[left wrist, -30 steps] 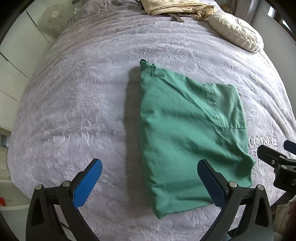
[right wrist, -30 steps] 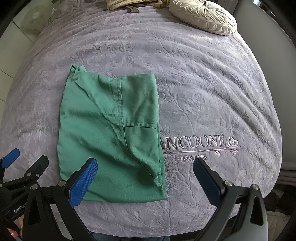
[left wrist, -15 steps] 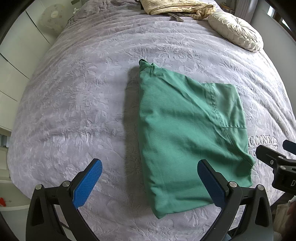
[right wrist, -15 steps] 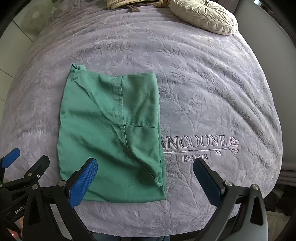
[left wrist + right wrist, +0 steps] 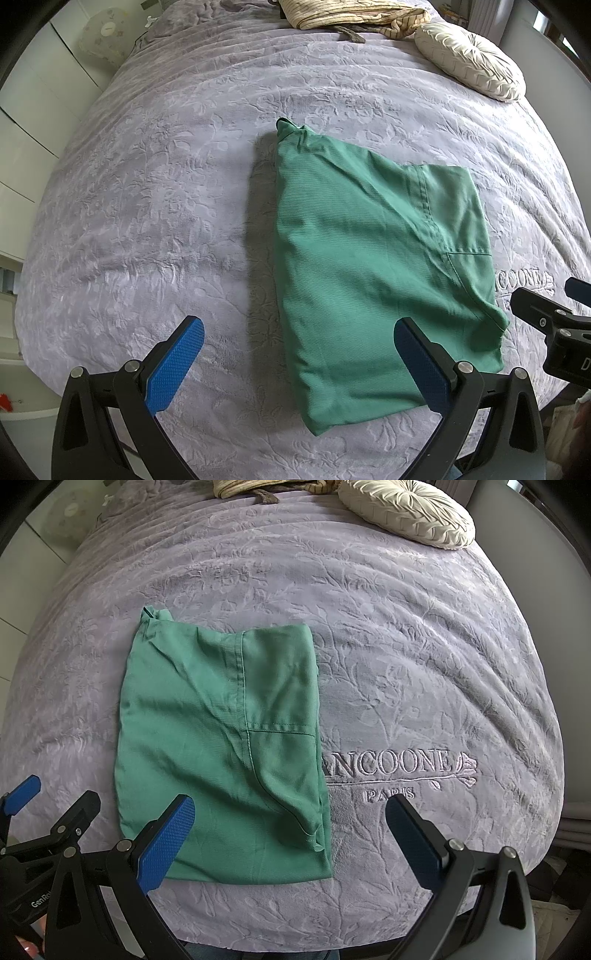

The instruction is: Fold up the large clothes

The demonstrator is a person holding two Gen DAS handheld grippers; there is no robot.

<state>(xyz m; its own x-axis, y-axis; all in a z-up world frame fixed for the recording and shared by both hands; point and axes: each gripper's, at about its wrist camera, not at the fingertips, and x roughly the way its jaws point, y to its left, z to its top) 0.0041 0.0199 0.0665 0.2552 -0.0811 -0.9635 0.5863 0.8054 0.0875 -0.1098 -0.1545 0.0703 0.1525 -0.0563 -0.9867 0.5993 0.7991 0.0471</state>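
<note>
A green garment (image 5: 373, 266) lies folded into a rough rectangle on the grey-purple bedspread (image 5: 155, 206); it also shows in the right wrist view (image 5: 221, 746). My left gripper (image 5: 299, 365) is open and empty, held above the near edge of the bed, its right finger over the garment's near edge. My right gripper (image 5: 291, 842) is open and empty, its left finger over the garment's near left corner. Each gripper shows at the edge of the other's view.
A cream round cushion (image 5: 406, 511) lies at the far right of the bed. A striped beige cloth (image 5: 347, 14) lies at the far end. Embroidered lettering (image 5: 388, 766) marks the bedspread right of the garment. White cabinets (image 5: 22, 122) stand on the left.
</note>
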